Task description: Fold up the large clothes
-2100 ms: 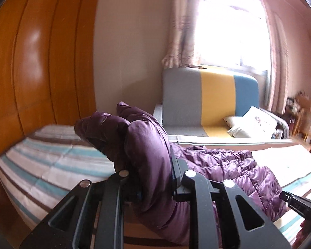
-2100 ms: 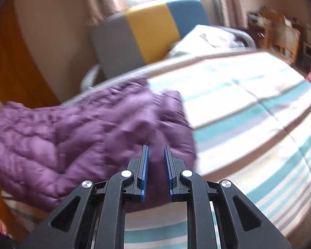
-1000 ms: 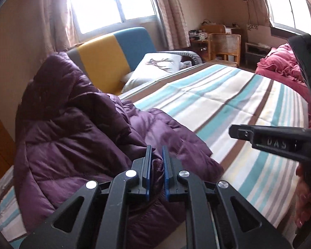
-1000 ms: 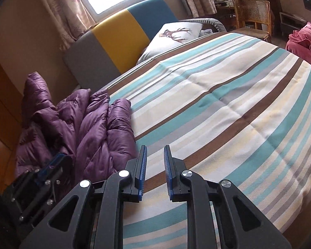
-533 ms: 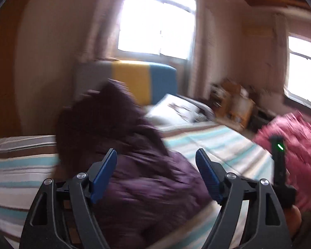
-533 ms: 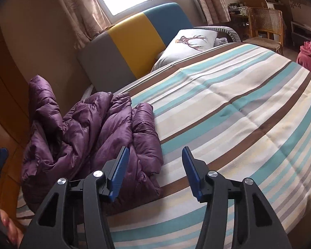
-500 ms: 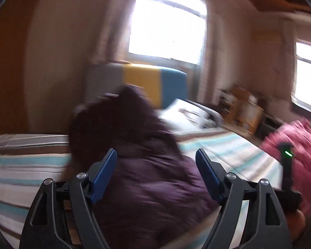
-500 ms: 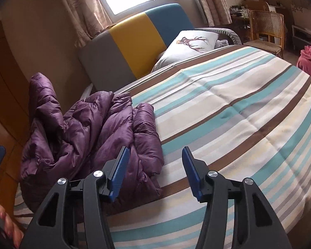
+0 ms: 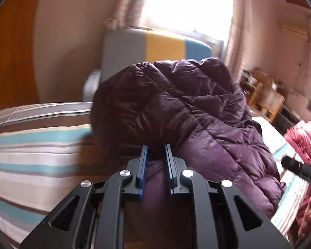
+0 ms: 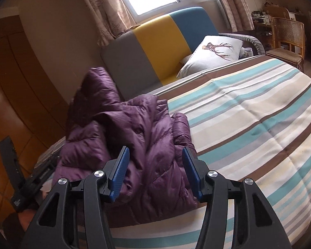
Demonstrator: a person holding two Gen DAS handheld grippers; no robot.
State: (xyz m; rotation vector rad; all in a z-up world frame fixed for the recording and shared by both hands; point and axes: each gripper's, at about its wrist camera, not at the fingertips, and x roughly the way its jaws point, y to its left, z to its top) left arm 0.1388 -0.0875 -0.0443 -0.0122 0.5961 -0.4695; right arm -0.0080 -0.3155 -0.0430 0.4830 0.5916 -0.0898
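Note:
A purple quilted down jacket (image 10: pixel 134 137) lies bunched at the near left corner of the striped bed (image 10: pixel 248 124). In the left wrist view the jacket (image 9: pixel 186 112) fills the middle, raised in a mound. My left gripper (image 9: pixel 155 151) is shut on a fold of the jacket at its near lower edge. My right gripper (image 10: pixel 154 155) is open and empty, hovering just above the jacket's near edge, with the jacket seen between its blue pads.
A grey, yellow and blue sofa (image 10: pixel 159 47) with a deer-print pillow (image 10: pixel 213 51) stands behind the bed. Orange wooden wardrobe panels (image 10: pixel 14 95) are at the left. A rattan chair (image 10: pixel 286 37) stands at the far right. Pink bedding (image 9: pixel 304 141) lies at the right.
My left gripper, open half a second ago, has closed on the jacket. My right gripper has moved in closer over the jacket and stays open.

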